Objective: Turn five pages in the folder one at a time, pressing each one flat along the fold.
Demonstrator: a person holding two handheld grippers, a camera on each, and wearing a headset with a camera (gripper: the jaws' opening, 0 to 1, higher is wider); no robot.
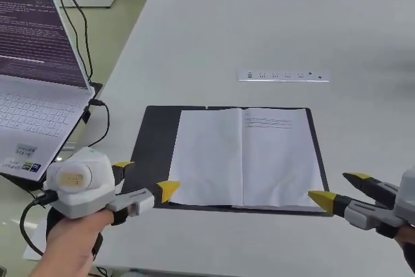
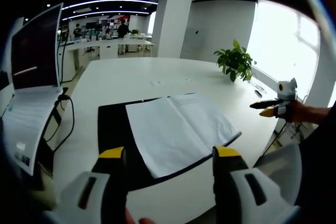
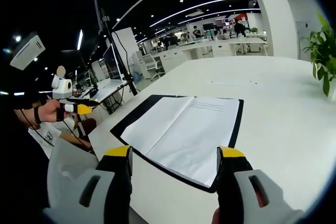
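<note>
Folder (image 1: 155,160) open ahead, fold running away from me; my right tongs (image 1: 339,188), spread and empty, just off the corner of its right page (image 1: 282,160); left tongs (image 1: 146,178) spread too.

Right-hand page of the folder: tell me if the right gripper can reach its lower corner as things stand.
Probably yes. The right gripper sits just off the lower right corner of the folder with jaws open, and nothing lies between it and the right-hand page, which lies flat and uncovered.
</note>
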